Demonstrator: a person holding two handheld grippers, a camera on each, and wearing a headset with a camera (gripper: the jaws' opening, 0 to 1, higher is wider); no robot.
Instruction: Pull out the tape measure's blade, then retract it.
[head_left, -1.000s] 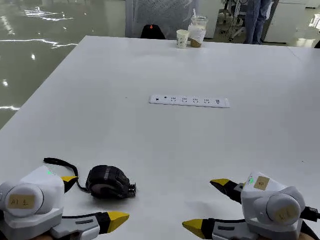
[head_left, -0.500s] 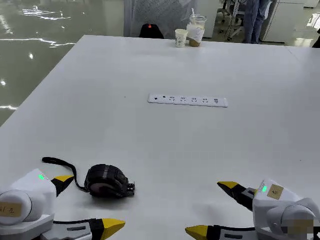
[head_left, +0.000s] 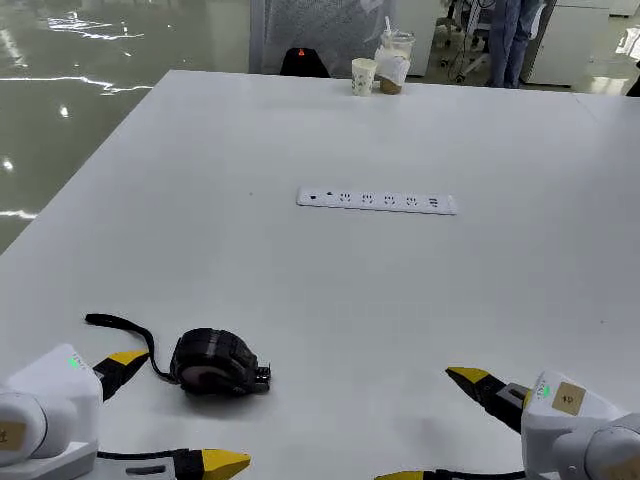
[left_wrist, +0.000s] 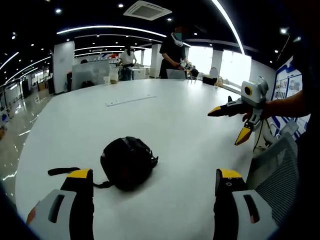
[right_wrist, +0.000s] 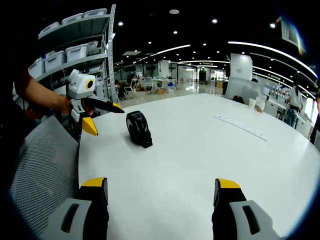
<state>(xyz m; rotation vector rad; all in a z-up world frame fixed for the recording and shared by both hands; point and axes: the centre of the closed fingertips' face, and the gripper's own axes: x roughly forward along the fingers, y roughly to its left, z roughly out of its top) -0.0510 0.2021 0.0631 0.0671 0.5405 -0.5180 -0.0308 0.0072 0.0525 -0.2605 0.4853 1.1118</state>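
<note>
Tape measure (head_left: 215, 362): lower left of head view, just ahead of left tool (head_left: 175, 410); blade mouth faces right tool (head_left: 432, 425), lower right. Both tools wide open, empty.

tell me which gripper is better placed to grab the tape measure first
Left, probably: the left gripper is open with the tape measure lying just ahead of its jaws, while the right gripper, also open, sits farther off.
</note>
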